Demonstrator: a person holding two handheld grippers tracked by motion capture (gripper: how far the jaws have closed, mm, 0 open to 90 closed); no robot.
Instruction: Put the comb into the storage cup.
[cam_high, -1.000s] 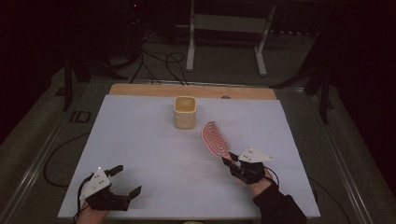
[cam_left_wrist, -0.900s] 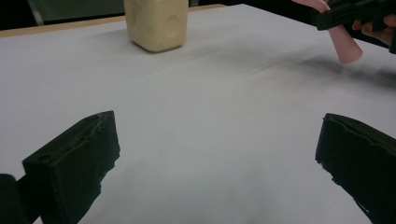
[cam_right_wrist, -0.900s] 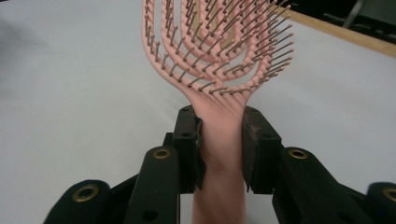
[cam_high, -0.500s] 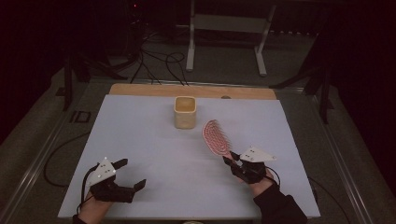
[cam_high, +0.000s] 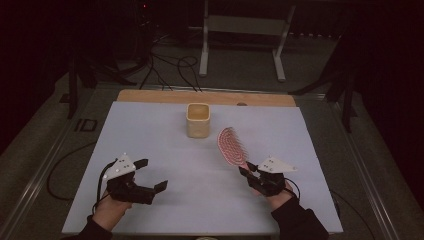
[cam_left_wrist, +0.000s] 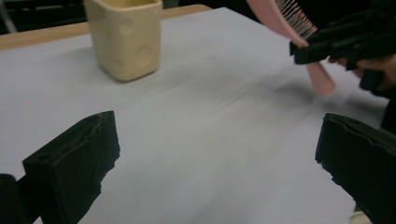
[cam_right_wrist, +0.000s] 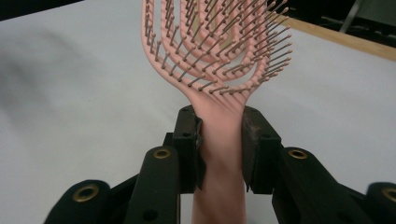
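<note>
While clamped in my right tongs, hairbrush: pink hairbrush held by its handle, bristle head sticking out past the jaw tips, lifted off the table, tilted up and away from me.
Brush in high view: hairbrush head points up-left from my right tongs, toward the cup.
Brush in left gripper view: hairbrush up in the top right corner, handle end poking down below the jaws that hold it.
Right tongs: right tongs pinching the brush handle, one pad on each side, both touching. In high view right tongs sit near the table's near-right part, my hand behind them.
Left tongs: left tongs spread wide, nothing between the pads, bare sheet under them. In high view left tongs on the near-left, jaws aimed right, toward the other tongs, well apart from them.
Cup: cream cup ahead of both tongs, nearer the far edge, upright, open top. Stands apart from the brush head, just left of it. In left gripper view cup is ahead-left of my left tongs, round dimples on its side.
Table: white sheet covers it, wooden strip along the far edge, behind the cup.
Cables: black cables on the floor beyond the table.
</note>
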